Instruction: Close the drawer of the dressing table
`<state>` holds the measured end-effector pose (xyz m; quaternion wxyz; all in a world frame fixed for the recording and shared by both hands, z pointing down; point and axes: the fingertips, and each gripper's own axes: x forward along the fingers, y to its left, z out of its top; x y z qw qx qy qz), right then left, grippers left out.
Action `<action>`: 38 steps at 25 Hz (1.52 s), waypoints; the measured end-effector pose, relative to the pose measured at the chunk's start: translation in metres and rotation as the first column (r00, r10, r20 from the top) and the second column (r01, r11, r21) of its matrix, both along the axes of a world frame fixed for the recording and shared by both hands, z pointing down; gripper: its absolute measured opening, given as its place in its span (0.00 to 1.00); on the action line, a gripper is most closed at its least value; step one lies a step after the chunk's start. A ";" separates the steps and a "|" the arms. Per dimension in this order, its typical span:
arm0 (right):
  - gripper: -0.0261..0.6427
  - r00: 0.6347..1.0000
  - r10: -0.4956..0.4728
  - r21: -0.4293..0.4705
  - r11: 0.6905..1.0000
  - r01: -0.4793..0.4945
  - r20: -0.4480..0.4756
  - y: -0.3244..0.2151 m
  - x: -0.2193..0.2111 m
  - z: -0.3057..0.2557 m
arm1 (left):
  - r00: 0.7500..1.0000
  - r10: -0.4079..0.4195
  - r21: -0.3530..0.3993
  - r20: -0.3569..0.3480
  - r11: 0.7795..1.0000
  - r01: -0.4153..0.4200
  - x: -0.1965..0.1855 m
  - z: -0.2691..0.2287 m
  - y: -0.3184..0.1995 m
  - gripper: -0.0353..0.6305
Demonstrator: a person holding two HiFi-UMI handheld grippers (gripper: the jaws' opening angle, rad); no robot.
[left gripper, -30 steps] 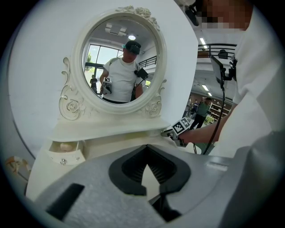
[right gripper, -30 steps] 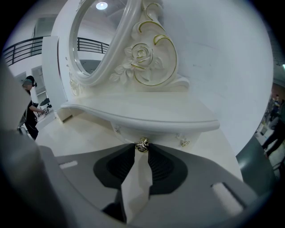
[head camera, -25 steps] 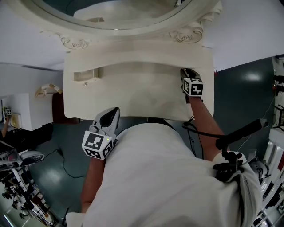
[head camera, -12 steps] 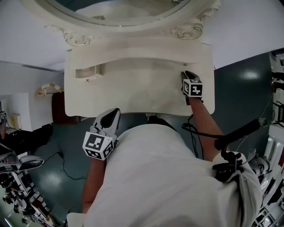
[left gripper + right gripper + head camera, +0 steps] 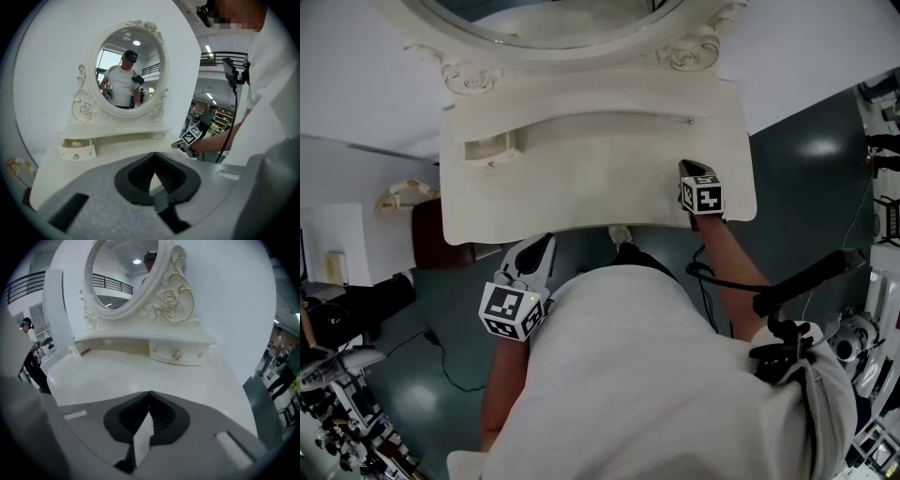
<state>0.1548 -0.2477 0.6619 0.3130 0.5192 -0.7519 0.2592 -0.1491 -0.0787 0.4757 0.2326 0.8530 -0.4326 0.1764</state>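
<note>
Cream-white carved dressing table (image 5: 609,187), oval mirror (image 5: 129,70). Small cream left drawer with round knob (image 5: 77,150) stands pulled out, ahead-left of left gripper (image 5: 154,161) jaws, well apart. Matching right drawer (image 5: 177,355) sits flush, ahead of right gripper (image 5: 149,399) jaws. Both jaw pairs pressed together, gripping nothing. Since a second ago: right gripper has drawn back from right drawer toward table's front edge; left drawer as open as before.

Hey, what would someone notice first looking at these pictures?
A white carved dressing table fills the head view, its oval mirror rising at the back. Its small left drawer stands pulled open while the right drawer is closed, and the right gripper is over the table's right end.
</note>
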 end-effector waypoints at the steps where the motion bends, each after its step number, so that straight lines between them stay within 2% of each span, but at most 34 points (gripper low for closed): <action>1: 0.04 1.000 -0.003 -0.003 1.000 0.003 -0.001 0.008 -0.004 -0.001 | 1.000 0.002 0.001 -0.002 1.000 -0.002 -0.003 0.000 0.004 0.06; 16: 0.04 0.995 -0.092 -0.023 0.995 0.093 0.034 0.134 -0.083 -0.036 | 0.999 0.049 0.031 -0.002 0.998 -0.049 -0.053 -0.007 0.075 0.06; 30: 0.04 0.980 -0.188 0.034 0.982 0.186 0.071 0.224 -0.162 -0.065 | 0.995 0.099 0.027 0.006 0.995 -0.099 -0.088 0.008 0.150 0.06; 38: 0.04 0.961 -0.273 0.077 0.960 0.269 0.038 0.253 -0.190 -0.085 | 0.996 0.093 0.028 -0.001 0.995 -0.093 -0.101 0.011 0.178 0.06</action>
